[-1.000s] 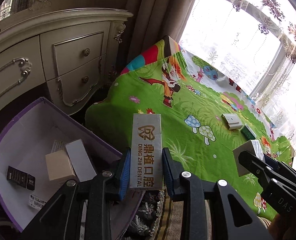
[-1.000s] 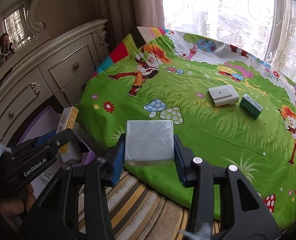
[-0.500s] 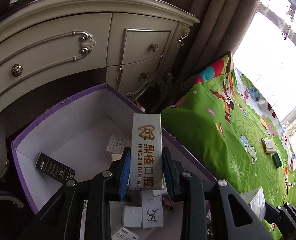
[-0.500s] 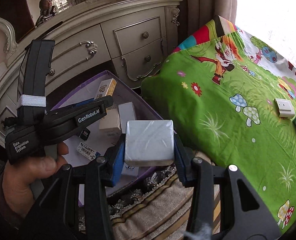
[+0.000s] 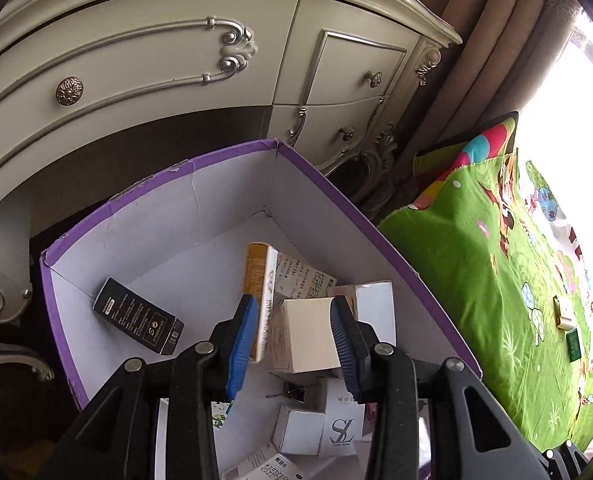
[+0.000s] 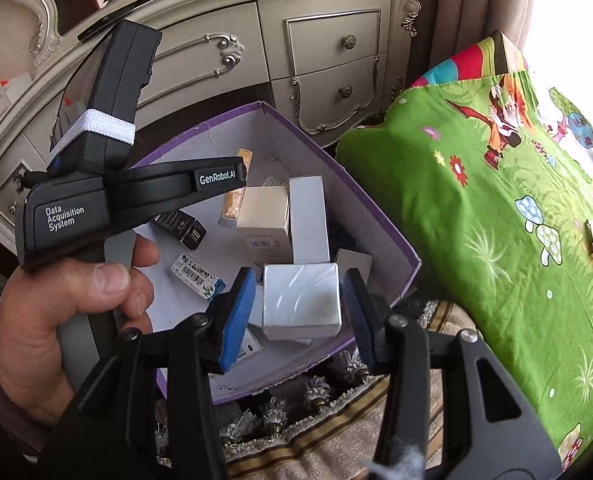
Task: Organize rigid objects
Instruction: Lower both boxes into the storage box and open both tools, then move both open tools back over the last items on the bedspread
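Observation:
My left gripper (image 5: 292,344) hangs over the purple-rimmed cardboard box (image 5: 336,196). Its jaws are opening. The long silver dental box (image 5: 262,300), with a yellow side, tips loose against the left pad, and the right pad is clear of it. In the right wrist view my right gripper (image 6: 298,316) is above the near corner of the same purple box (image 6: 376,216), jaws opening too. The square silver-wrapped box (image 6: 302,300) sits between its pads with a gap on each side. A hand (image 6: 76,292) holds the left gripper (image 6: 240,178) there.
Several small cartons lie in the purple box, among them a black one (image 5: 136,316) and a white SL one (image 5: 342,428). A cream dresser (image 5: 176,80) stands behind. To the right, a green cartoon cloth (image 5: 496,280) carries a white box (image 5: 562,312) and a green box (image 5: 572,344).
Both grippers swung left from over the green cloth to above the purple box. Both sets of jaws have widened, and the dental box and the silver square box have come free of the pads.

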